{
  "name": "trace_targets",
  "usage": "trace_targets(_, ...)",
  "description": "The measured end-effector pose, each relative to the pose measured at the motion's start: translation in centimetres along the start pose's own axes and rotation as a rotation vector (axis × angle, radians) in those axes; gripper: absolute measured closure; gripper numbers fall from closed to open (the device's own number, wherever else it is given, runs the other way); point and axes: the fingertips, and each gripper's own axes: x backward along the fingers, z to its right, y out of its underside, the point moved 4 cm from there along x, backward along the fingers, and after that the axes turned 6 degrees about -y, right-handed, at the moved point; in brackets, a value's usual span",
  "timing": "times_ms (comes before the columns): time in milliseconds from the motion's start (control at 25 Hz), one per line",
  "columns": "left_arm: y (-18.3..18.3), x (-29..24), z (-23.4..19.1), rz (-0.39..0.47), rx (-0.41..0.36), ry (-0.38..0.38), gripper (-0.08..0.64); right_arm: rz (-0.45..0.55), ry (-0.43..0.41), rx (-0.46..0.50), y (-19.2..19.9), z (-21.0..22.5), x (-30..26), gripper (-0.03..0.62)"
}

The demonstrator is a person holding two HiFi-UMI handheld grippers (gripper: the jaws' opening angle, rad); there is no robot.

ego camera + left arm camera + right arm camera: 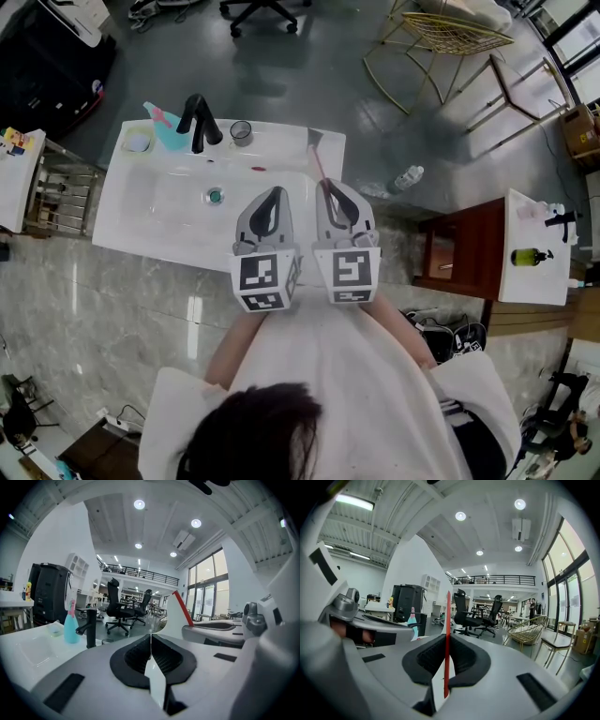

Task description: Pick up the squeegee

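Above the white sink [141, 230], the 2 grippers hang side by side. The right gripper [446, 637] clamps the squeegee [446, 620], its thin red-edged blade upright between the pads. The left gripper [150, 639] has its jaws pressed together, empty.

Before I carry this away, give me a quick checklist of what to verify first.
1. Right gripper shut on the squeegee: ok.
2. Squeegee sitting straight, on edge between the jaws: ok.
3. Squeegee lifted clear of the sink: ok.
4. Left gripper shut, nothing in it: ok.
5. Faucet and bottle out of the squeegee's way, off to the left: ok.
6. How firm the grip is: cannot tell.
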Motion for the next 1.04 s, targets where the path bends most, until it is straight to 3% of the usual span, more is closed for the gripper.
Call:
trace_targets(280,-0.5,0.0,-0.1,0.03,-0.028,0.003,0.532,-0.005,-0.015,-0.005,0.0,-0.3,-0.4,0.552)
trace_targets(720,0.3,-0.3,-0.6,-0.002,-0.027,0.003,0.532,-0.03,-0.026,-0.028,0.9,-0.5,-0.8,0.552)
trace_targets(1040,0.7,-0.6,-1.1,-0.017,-0.027,-0.002,0.532,-0.032,-0.032,0.038,0.8,-1.2,-1.3,0.552)
